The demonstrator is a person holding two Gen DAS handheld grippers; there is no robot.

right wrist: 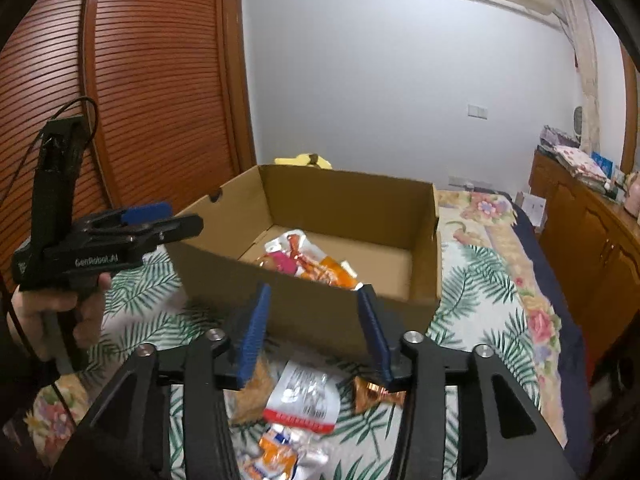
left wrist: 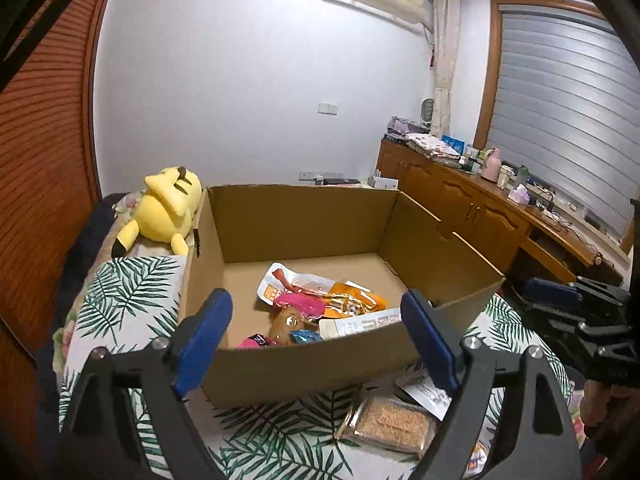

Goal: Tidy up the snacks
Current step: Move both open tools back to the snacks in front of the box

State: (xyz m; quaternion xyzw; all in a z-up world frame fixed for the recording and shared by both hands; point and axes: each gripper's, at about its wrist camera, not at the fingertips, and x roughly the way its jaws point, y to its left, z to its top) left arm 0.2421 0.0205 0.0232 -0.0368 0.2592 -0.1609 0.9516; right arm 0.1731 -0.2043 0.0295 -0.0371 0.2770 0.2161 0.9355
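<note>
An open cardboard box (left wrist: 312, 364) stands on a leaf-print bedspread; it also shows in the right wrist view (right wrist: 320, 312). Several snack packets (left wrist: 320, 304) lie inside it, orange, pink and white. My left gripper (left wrist: 316, 336) is open and empty, hovering just in front of the box's near wall. My right gripper (right wrist: 312, 332) is open and empty above loose snacks on the bedspread: a white and red packet (right wrist: 304, 396), an orange and white packet (right wrist: 276, 452), a copper-wrapped candy (right wrist: 372, 394) and a clear pack of brown crumbs (left wrist: 392, 424).
A yellow plush toy (left wrist: 168, 208) lies behind the box's left corner. A wooden cabinet (left wrist: 480, 208) with clutter on top runs along the right. A wooden slatted wardrobe (right wrist: 140, 80) stands on the left. The bed's edge (right wrist: 560, 340) drops off to the right.
</note>
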